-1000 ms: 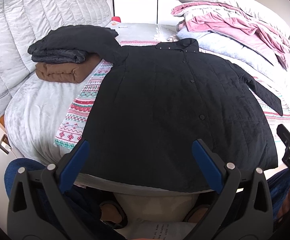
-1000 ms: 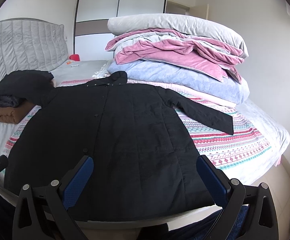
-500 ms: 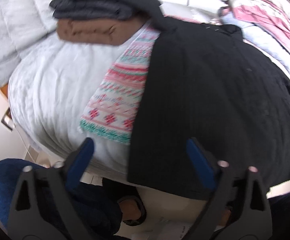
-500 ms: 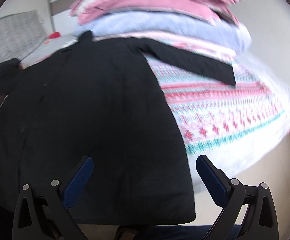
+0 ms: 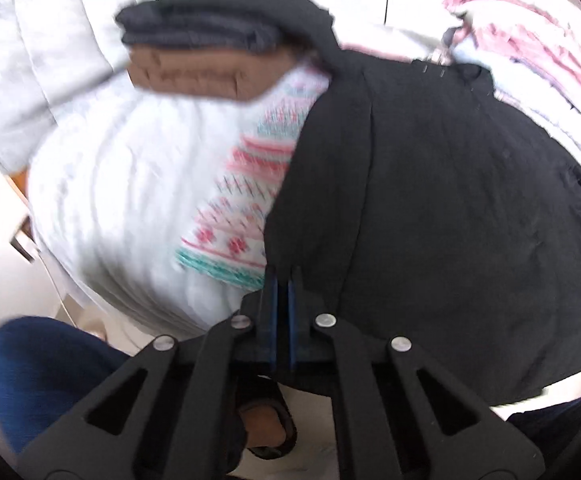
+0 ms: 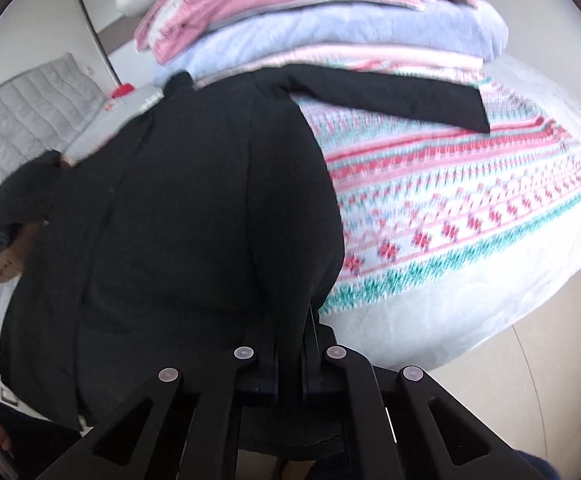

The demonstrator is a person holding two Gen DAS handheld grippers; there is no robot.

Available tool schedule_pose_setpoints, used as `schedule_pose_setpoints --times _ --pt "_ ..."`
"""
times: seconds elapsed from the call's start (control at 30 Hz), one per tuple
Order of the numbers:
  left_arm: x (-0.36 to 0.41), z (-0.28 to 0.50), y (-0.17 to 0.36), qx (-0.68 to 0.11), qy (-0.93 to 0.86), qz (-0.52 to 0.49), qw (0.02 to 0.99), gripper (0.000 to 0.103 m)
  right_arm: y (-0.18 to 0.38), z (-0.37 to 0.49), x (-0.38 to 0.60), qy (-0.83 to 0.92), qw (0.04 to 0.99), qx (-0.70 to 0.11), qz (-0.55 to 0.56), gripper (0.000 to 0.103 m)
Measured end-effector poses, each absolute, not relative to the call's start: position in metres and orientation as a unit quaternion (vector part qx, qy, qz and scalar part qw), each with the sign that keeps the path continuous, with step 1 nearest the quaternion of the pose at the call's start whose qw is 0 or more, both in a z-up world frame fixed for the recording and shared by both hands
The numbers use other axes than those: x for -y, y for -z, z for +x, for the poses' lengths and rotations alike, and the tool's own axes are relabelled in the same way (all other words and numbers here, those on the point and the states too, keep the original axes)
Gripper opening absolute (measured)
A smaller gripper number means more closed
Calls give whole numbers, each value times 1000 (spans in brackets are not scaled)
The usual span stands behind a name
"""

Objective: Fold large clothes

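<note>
A black coat lies spread face-up on a bed, collar toward the headboard and hem hanging just over the near edge, as a person standing at the foot takes it by both lower corners. The left gripper has just snapped together on the coat's left hem corner, its blue pads pressed flat with dark fabric running up from between them; the right gripper has likewise just closed and is clamped on the right hem corner, where the cloth bunches into the jaws. One sleeve stretches out across the patterned blanket, well apart from the coat's body, while the other sleeve is hidden toward a stack of folded clothes near the headboard. A pile of quilts sits beyond the collar. The step in hand appears to be the first fold, and doing it well likely depends on lifting both corners together and level, so the hem stays taut between the two grips rather than sagging in the middle. The padded cloth looks thick and slippery, so the bite should take in both layers before any pull. Carrying the hem toward the collar in one even sweep, low over the bed, should keep the loose sleeve from being dragged askew; it may need tucking in across the chest first. Blur in both views leaves the exact depth of each grip uncertain.
</note>
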State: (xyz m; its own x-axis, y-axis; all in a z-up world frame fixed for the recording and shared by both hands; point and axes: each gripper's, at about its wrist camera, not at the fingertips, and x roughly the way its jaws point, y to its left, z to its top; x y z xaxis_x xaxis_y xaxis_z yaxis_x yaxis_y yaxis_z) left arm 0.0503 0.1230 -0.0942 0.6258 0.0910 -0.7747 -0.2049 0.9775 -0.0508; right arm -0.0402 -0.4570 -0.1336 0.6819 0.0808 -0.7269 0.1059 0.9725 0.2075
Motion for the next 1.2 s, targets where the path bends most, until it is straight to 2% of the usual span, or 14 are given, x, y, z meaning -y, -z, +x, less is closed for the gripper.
schedule_pose_setpoints --times 0.13,0.27,0.37,0.43,0.47,0.5,0.53,0.57,0.67,0.73,0.77,0.9,1.07,1.2 --pt "-122 47 88 -430 -76 -49 898 5 111 -49 461 14 918 -381 107 4" --pt "-126 54 117 -468 -85 -48 878 6 158 -26 467 40 884 -450 121 5" --pt "-131 53 114 -473 -88 -53 875 13 150 -24 458 41 893 -440 81 11" --pt "-138 54 101 -461 -92 -68 880 21 137 -24 460 45 904 -419 72 22" --pt "-139 54 97 -455 -93 -70 883 25 127 -22 468 50 910 -403 82 41" --pt "-139 56 88 -443 -94 -71 889 33 123 -19 477 52 913 -393 94 67" --pt "-137 59 79 -433 -93 -69 894 39 115 -15 491 54 917 -375 127 76" --pt "-133 62 72 -428 -91 -66 897 41 110 -14 498 56 917 -366 149 80" --pt "-121 84 50 -410 -74 -66 907 47 93 17 531 56 909 -350 218 80" --pt "-109 107 36 -399 -47 -74 913 66 91 44 556 38 892 -347 289 80" --pt "-104 118 31 -396 -37 -77 914 69 95 59 570 25 876 -347 333 80" --pt "-78 181 25 -401 6 -84 912 71 129 111 628 30 803 -344 486 80" --pt "-48 258 53 -418 30 -83 904 71 168 148 682 120 771 -341 524 78" --pt "-51 282 86 -437 24 -98 894 71 176 168 704 158 776 -325 516 68"
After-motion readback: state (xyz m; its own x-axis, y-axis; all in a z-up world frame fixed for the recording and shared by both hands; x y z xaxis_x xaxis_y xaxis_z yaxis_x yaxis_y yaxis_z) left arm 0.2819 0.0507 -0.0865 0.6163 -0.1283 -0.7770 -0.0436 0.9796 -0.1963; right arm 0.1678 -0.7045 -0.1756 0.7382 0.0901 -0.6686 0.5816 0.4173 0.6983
